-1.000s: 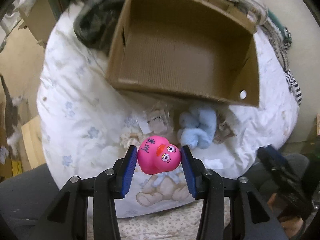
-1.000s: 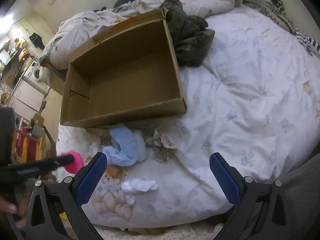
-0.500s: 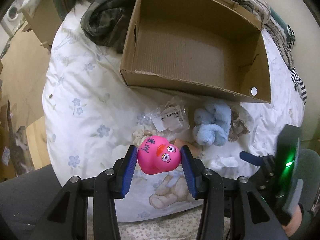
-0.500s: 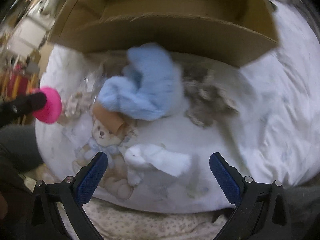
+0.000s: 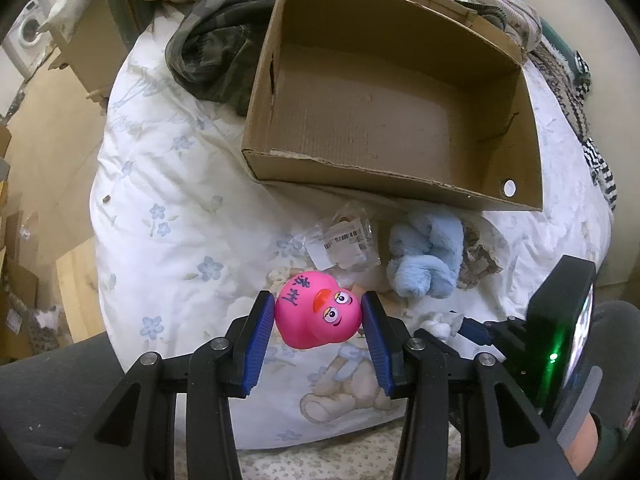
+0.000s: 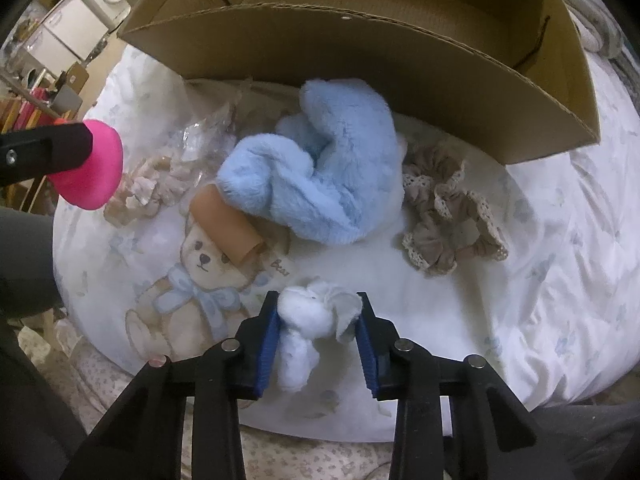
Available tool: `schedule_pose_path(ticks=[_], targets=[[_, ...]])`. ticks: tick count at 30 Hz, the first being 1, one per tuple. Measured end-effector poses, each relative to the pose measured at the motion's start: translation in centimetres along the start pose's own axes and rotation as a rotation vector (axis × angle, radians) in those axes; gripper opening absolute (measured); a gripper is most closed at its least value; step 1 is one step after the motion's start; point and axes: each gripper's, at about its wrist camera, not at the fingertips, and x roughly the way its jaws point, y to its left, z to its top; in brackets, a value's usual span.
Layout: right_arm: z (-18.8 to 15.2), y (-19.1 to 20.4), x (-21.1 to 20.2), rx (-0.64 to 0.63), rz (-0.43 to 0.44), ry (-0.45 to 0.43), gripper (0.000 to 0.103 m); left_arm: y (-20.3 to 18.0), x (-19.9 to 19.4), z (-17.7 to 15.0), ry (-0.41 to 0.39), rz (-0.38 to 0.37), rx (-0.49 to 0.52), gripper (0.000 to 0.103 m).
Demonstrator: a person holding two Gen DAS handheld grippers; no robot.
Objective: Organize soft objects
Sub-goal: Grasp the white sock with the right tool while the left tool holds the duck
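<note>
Right gripper (image 6: pixel 318 332) came down & is closing on white fluffy toy (image 6: pixel 308 320), left gripper (image 5: pixel 318 330) holds pink duck (image 5: pixel 316 316) w/ narrow jaws.

A white quilt printed with blue flowers and a teddy bear (image 5: pixel 168 184) covers the bed. On its far part lies a crumpled dark camouflage garment (image 5: pixel 216 48). Beyond the quilt's left edge stand a plain cardboard carton (image 5: pixel 92 52) and a white washing machine (image 5: pixel 28 32) on the wooden floor (image 5: pixel 44 140).

Home bedroom, bed quilt (image 5: pixel 168 184), washing machine (image 5: pixel 28 34)
</note>
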Motion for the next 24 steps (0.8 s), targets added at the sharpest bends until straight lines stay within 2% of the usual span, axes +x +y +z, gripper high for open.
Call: schedule_pose_path(ticks=[9, 18, 24], targets=[[0.5, -3.7, -4.6, 0.110, 0.115, -0.071, 0.036, 0.3, -0.3, -0.1, -0.017, 0.016, -0.013, 0.041], [0.7, -6.9, -10.3, 0.163, 0.229, -0.220, 0.036, 0.1, -2.2, 0.7, -0.085, 0.040, -0.011, 0.041], [1.8, -7.9, -14.1, 0.181, 0.277, -0.341, 0.036, -0.6, -5.3, 2.8, -0.176, 0.044, 0.007, 0.041]])
